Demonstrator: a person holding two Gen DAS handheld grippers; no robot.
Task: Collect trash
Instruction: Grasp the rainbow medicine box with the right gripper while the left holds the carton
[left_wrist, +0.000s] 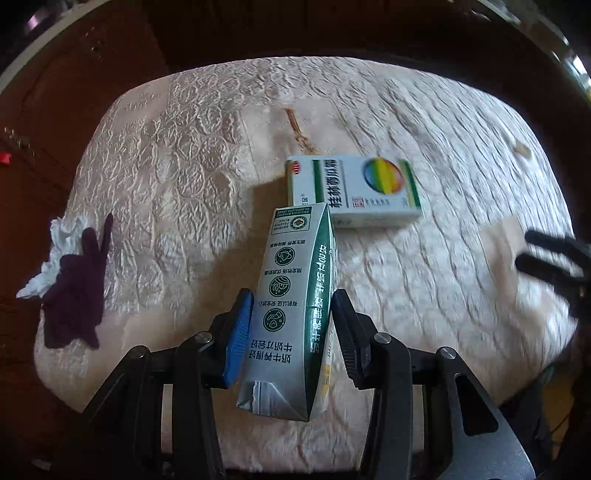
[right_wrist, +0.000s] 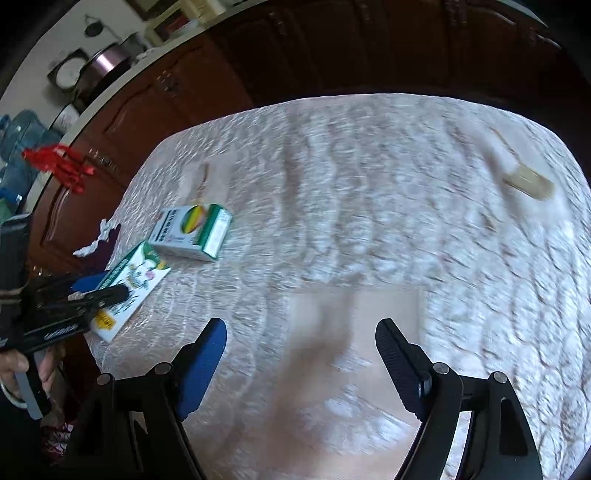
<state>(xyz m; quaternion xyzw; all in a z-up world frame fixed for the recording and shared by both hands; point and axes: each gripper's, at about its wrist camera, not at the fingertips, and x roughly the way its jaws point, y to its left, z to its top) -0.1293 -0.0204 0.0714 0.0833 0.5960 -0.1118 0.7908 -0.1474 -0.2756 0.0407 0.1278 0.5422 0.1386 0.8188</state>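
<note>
My left gripper (left_wrist: 291, 306) is shut on a green and white milk carton (left_wrist: 291, 295) and holds it just above the table; it also shows in the right wrist view (right_wrist: 131, 280). A white and green medicine box (left_wrist: 354, 188) lies just beyond the carton, also in the right wrist view (right_wrist: 192, 230). Crumpled white tissue (left_wrist: 59, 243) lies at the table's left edge under a dark purple cloth (left_wrist: 77, 291). My right gripper (right_wrist: 301, 332) is open and empty above the table's near side. A small tan wrapper (right_wrist: 530, 182) lies far right.
The table wears a cream embossed cloth (left_wrist: 184, 166) with a brown stain (left_wrist: 299, 129) near the middle. Dark wooden cabinets (right_wrist: 155, 96) stand behind and left. A red tassel (right_wrist: 62, 162) hangs on the cabinet.
</note>
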